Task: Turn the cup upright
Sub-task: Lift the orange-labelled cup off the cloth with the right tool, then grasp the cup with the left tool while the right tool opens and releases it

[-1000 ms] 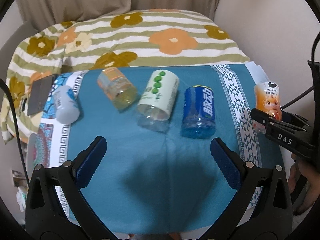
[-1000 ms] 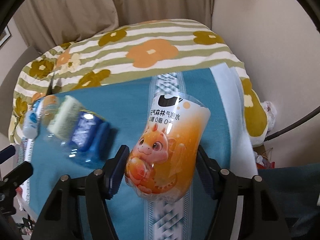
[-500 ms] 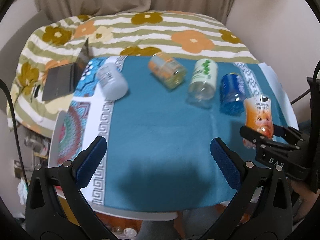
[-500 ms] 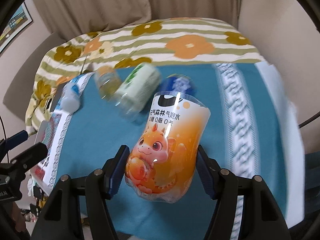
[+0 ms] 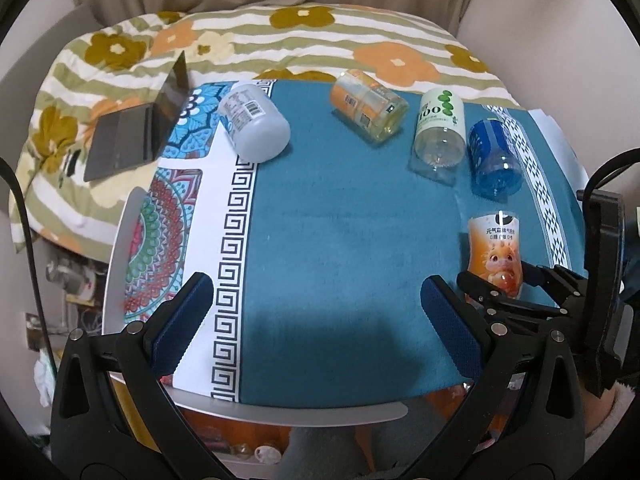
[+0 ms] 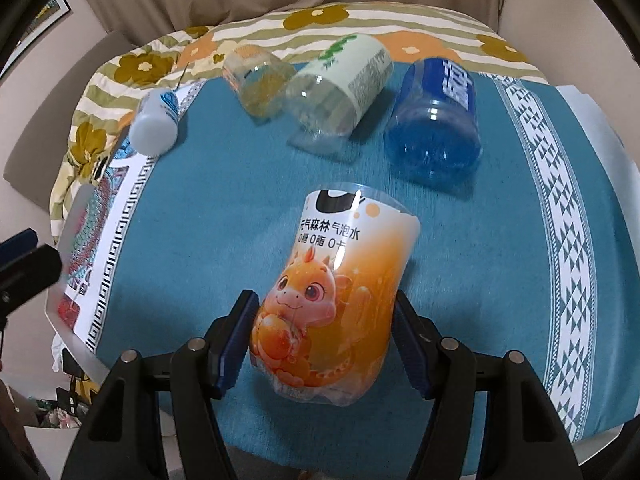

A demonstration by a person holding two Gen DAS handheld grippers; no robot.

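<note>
Right gripper (image 6: 326,340) clamped low on the orange cup (image 6: 336,300), upright over the blue cloth (image 6: 240,208) near the table's right side, left gripper (image 5: 316,324) wide and empty — thin plastic may buckle or tip on release.

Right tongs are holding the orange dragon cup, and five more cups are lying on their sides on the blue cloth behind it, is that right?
Not quite: four cups lie behind it, not five. The left wrist view shows a white cup, a yellow cup, a green-label cup and a blue cup, all on their sides on the cloth. The right tongs do hold the dragon cup.
</note>
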